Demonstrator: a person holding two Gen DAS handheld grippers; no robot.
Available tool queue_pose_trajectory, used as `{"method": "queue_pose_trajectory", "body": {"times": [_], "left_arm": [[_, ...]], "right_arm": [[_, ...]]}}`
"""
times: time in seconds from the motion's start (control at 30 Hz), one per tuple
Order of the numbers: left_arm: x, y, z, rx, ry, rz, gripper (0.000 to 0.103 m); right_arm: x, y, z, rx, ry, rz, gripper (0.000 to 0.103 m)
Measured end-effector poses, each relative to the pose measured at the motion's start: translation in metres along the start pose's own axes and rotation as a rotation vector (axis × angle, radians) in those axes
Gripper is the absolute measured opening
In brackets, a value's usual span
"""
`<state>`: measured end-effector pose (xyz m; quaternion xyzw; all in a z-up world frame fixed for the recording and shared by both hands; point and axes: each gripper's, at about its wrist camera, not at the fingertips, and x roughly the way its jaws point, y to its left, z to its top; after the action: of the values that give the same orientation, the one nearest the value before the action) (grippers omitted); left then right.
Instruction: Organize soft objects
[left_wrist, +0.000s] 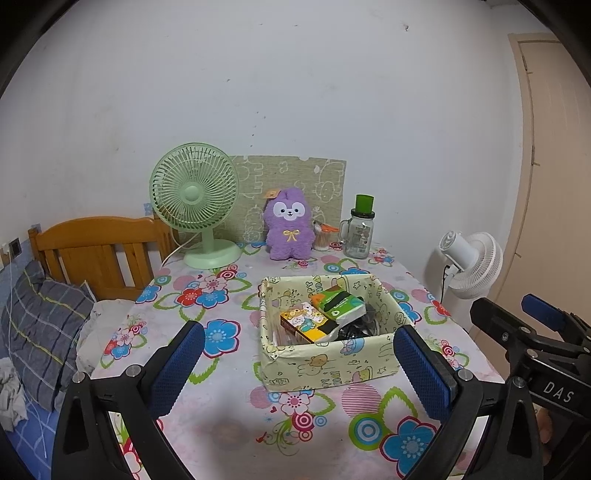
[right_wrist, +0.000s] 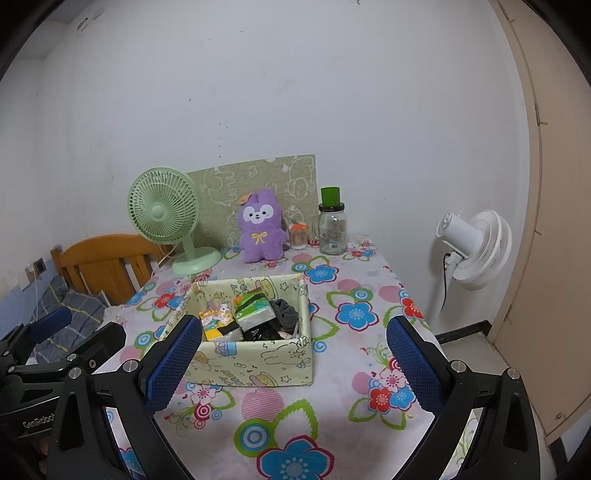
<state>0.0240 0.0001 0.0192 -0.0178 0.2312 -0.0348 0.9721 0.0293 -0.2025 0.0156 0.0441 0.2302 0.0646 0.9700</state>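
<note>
Grippers both gape empty as I hold them: left (left_wrist: 299, 369) and right (right_wrist: 295, 363); box (left_wrist: 332, 363) just ahead between the fingers, plush (left_wrist: 287, 229) beyond it.

Your desk (left_wrist: 229, 424), under a flowered cloth, carries the box (left_wrist: 332, 360) mid-desk; along the back stand the green fan (left_wrist: 195, 206), plush toy (left_wrist: 290, 229) and jar (left_wrist: 358, 236).
</note>
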Motion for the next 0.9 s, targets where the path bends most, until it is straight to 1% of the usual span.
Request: {"method": "queue_pose_trajectory", "body": {"times": [0.3, 0.53, 0.9], "left_arm": [[0.002, 0.0, 0.0, -0.002, 0.002, 0.005, 0.103], [0.004, 0.0, -0.001, 0.002, 0.009, 0.012, 0.103], [0.001, -0.012, -0.003, 0.022, 0.002, -0.001, 0.103]], "right_arm": [[0.002, -0.001, -0.001, -0.009, -0.001, -0.02, 0.101], [0.002, -0.004, -0.001, -0.002, -0.002, -0.015, 0.101], [-0.005, -0.005, 0.0, -0.007, -0.012, -0.032, 0.101]]}}
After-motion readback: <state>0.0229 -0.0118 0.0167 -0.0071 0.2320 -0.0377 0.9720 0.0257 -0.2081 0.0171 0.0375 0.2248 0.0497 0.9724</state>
